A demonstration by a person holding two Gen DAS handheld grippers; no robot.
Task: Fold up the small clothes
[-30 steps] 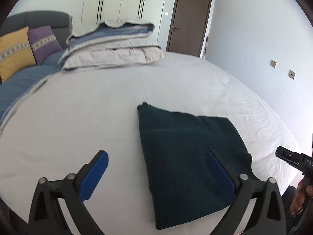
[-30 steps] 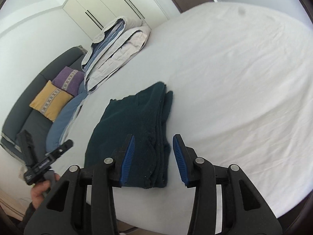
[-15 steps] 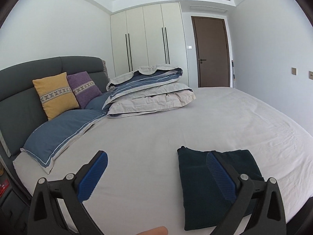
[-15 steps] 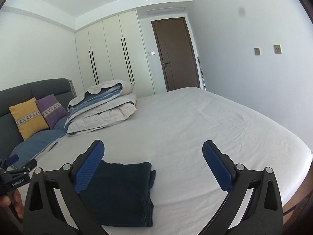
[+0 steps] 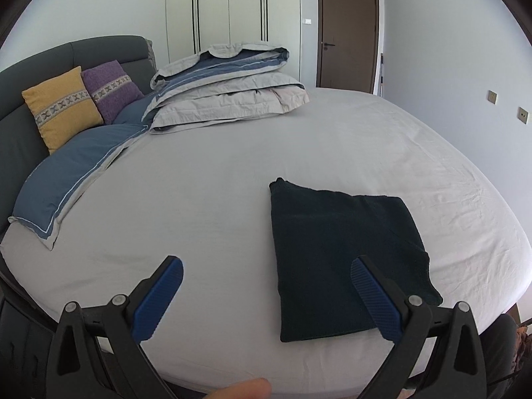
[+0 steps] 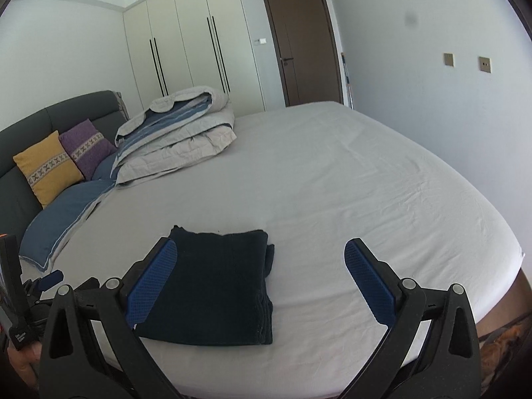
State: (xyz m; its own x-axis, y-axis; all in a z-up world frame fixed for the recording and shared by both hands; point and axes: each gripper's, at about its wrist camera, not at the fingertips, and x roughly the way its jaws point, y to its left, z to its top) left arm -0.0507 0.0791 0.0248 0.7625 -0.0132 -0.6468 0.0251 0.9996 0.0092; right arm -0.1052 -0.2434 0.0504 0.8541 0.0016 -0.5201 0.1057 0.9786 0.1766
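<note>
A dark green garment [image 5: 342,259] lies folded into a neat rectangle on the white bed sheet [image 5: 216,183], near the bed's front edge. The same garment [image 6: 216,282] shows in the right wrist view with its layered edges on the right side. My left gripper [image 5: 266,296] is open, held above the front of the bed, its right blue pad over the garment's near corner. My right gripper [image 6: 259,279] is open wide with nothing between its pads, raised clear above the garment. Neither gripper touches the cloth.
A folded grey and blue duvet [image 5: 229,83] sits at the back of the bed. A yellow cushion [image 5: 61,106], a purple cushion [image 5: 111,88] and a blue pillow [image 5: 69,179] lie by the dark headboard at left. A brown door [image 5: 347,33] and wardrobes stand behind.
The right gripper opened from nearly shut to wide and rose away from the garment. Both grippers lifted and tilted up, then the left tipped back down a little. The garment lies still.
</note>
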